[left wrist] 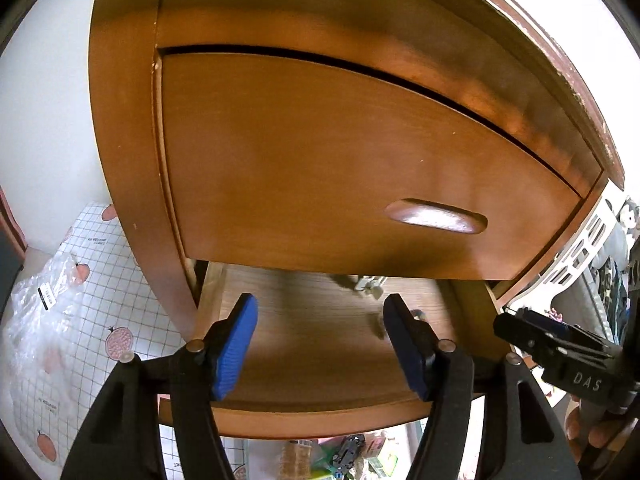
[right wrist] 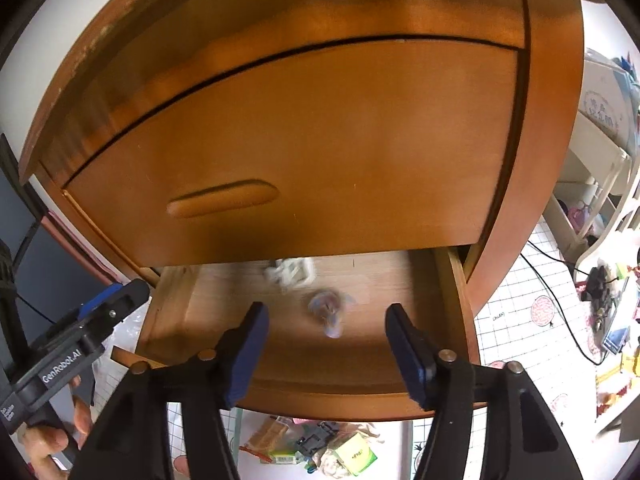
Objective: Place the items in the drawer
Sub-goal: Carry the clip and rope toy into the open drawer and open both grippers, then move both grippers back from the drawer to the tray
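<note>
The wooden nightstand's lower drawer (left wrist: 320, 420) stands pulled out beneath the closed upper drawer (left wrist: 320, 168). On its floor lie a blurred white item (right wrist: 290, 274) and a small bluish translucent item (right wrist: 328, 308), also faintly visible as a pale item (left wrist: 366, 284) in the left wrist view. My left gripper (left wrist: 320, 304) hovers open over the drawer's front half, nothing between its blue pads. My right gripper (right wrist: 326, 312) is open too, just above the bluish item, holding nothing. Each gripper shows at the edge of the other's view: the right gripper (left wrist: 560, 344) and the left gripper (right wrist: 92, 320).
Small packets and toys (right wrist: 320, 448) are piled on the floor under the drawer front. A checked mat with fruit prints (left wrist: 100, 312) and a clear plastic bag (left wrist: 44, 304) lie to the left. White furniture (right wrist: 600, 168), cables and clutter stand to the right.
</note>
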Tool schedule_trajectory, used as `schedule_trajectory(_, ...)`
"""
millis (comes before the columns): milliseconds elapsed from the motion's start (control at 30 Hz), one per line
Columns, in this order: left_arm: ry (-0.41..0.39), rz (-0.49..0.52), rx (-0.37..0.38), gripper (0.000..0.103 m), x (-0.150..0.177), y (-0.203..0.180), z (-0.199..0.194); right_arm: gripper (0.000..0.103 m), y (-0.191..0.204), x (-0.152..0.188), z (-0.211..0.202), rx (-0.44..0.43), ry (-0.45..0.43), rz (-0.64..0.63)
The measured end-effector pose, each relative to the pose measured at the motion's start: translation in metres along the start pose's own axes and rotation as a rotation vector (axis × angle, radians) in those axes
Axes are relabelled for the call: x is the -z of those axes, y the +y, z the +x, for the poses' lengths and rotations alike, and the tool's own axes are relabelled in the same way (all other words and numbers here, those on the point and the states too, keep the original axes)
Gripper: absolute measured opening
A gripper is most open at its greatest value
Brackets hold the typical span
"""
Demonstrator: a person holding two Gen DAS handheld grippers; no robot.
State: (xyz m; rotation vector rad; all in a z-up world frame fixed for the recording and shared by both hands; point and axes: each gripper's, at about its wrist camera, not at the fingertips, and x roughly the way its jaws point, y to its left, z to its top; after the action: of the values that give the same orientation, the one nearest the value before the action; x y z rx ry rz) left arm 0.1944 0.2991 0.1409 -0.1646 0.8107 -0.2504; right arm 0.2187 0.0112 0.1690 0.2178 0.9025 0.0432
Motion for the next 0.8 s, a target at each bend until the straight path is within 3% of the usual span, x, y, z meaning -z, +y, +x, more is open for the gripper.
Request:
schedule_trajectory(67,-0.001,-0.003,-0.008,0.080,0.000,0.001,0.002,0.078,0.001,0.002,0.004,0.006,0.003,-0.010)
schedule_trajectory(200,-0.021,-0.009,-0.019,0.087,0.001,0.003,0.000,0.093,0.004,0.007,0.005,0.009,0.009,-0.025)
schedule_trajectory(333,-0.053,-0.002,-0.035,0.099,0.004,0.002,-0.004,0.101,0.005,0.011,0.007,0.008,0.004,-0.026)
schedule_trajectory(800,-0.194,0.014,-0.043,0.103,0.021,-0.001,-0.025,0.103,0.006,0.028,-0.004,-0.007,-0.048,-0.044)
